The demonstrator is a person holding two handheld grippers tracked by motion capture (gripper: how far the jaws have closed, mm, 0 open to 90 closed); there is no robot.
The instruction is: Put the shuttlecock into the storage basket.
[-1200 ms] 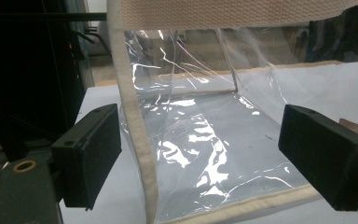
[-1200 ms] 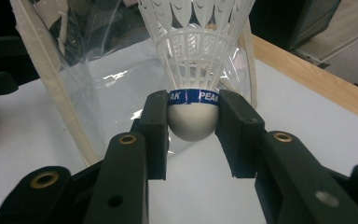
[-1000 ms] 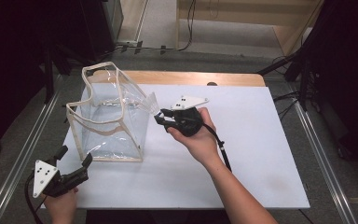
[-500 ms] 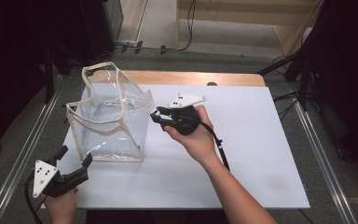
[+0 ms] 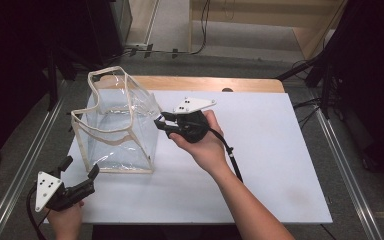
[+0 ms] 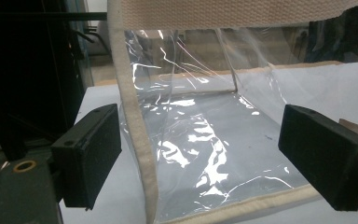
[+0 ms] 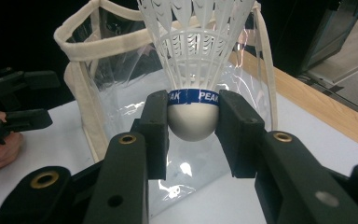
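Right tongs [image 7: 193, 123] clamped on the white cork base of a shuttlecock [image 7: 193, 81], feathers pointing away from the hand, blue band at the pad tops. Held above the desk [image 5: 270, 150] just beside the right wall of the clear bag [image 5: 117, 125], at about rim height, not inside it. Bag standing upright on the desk, mouth open, cream trim along its edges. Left tongs [image 5: 77, 172] spread wide and gripping nothing, low at the desk's near-left corner, facing the bag's near corner, apart from it.
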